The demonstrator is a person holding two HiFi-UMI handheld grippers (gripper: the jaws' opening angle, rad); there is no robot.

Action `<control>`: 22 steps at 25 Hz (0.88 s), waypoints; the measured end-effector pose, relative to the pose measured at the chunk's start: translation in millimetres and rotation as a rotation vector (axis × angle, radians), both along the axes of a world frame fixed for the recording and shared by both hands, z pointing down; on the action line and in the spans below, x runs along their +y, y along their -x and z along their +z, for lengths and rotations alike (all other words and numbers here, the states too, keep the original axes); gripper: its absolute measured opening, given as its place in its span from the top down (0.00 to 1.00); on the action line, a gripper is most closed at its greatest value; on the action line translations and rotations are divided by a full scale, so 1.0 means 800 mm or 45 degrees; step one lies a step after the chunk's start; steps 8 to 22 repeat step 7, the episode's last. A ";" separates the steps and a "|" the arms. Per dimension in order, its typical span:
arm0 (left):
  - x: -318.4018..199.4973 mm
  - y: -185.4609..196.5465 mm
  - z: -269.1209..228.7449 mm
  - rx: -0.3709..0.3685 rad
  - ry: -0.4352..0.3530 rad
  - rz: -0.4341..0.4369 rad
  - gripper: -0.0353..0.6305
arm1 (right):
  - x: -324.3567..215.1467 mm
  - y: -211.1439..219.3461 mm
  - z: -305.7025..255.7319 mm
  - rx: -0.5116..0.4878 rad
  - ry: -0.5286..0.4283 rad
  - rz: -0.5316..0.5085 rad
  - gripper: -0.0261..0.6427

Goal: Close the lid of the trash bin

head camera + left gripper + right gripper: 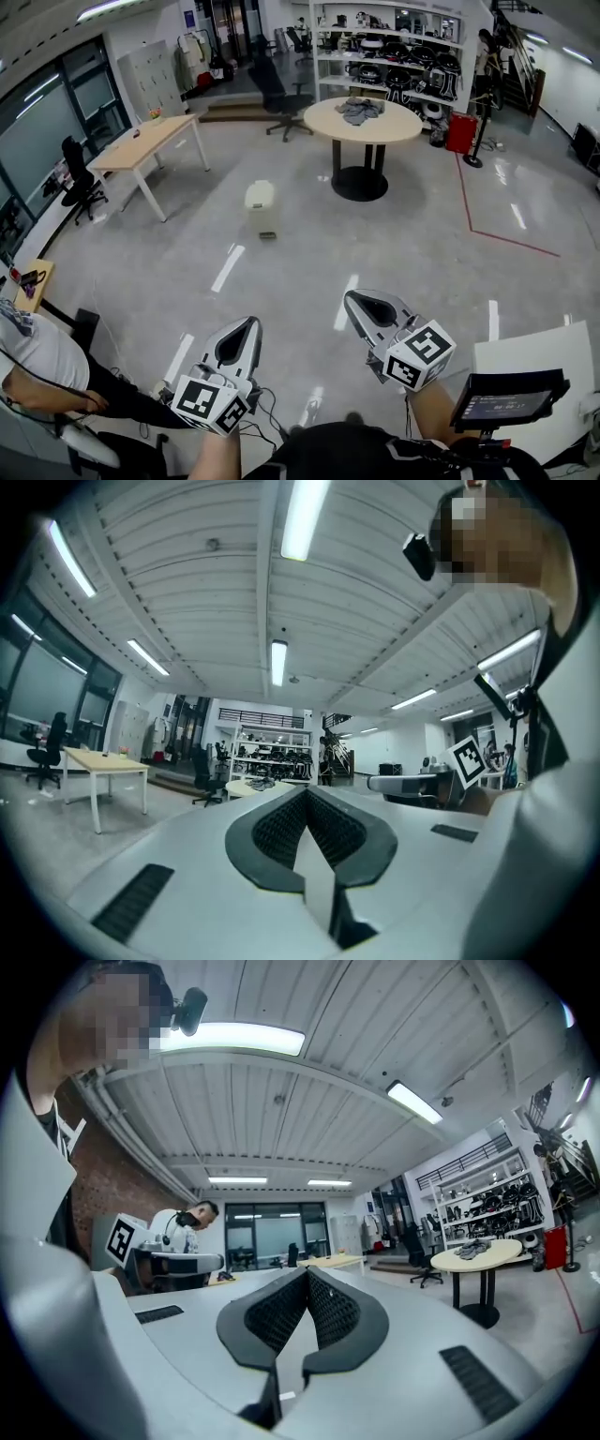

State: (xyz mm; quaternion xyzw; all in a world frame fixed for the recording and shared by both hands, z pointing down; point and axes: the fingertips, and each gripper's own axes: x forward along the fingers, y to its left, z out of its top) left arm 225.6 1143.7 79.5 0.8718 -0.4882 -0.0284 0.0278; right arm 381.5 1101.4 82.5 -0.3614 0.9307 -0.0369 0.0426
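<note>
A small cream trash bin point(260, 200) stands alone on the shiny floor, well ahead of me, with a dark pedal point(267, 234) at its foot. From here I cannot tell how its lid stands. Both grippers hang close to my body, far short of the bin. My left gripper point(252, 322) has its jaws together and nothing between them, and so has my right gripper point(350, 297). The left gripper view shows its own closed tips point(306, 791) aimed level across the room. In the right gripper view the tips point(307, 1271) also meet. Neither gripper view shows the bin.
A round table point(364, 120) with a grey cloth stands beyond the bin, a wooden desk point(150, 141) to the left, office chairs point(281, 94) and shelves point(394, 56) behind. A person point(37, 366) sits at my near left. A white table with a tablet point(511, 398) is at my right.
</note>
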 end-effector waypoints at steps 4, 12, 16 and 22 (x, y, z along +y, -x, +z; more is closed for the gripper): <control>0.005 -0.015 0.002 0.040 0.019 0.003 0.94 | 0.003 -0.022 0.001 0.022 -0.009 -0.002 0.95; 0.004 -0.023 -0.001 0.029 -0.001 -0.007 0.94 | 0.000 -0.039 0.004 0.040 -0.010 0.015 0.95; 0.004 -0.023 -0.001 0.029 -0.001 -0.007 0.94 | 0.000 -0.039 0.004 0.040 -0.010 0.015 0.95; 0.004 -0.023 -0.001 0.029 -0.001 -0.007 0.94 | 0.000 -0.039 0.004 0.040 -0.010 0.015 0.95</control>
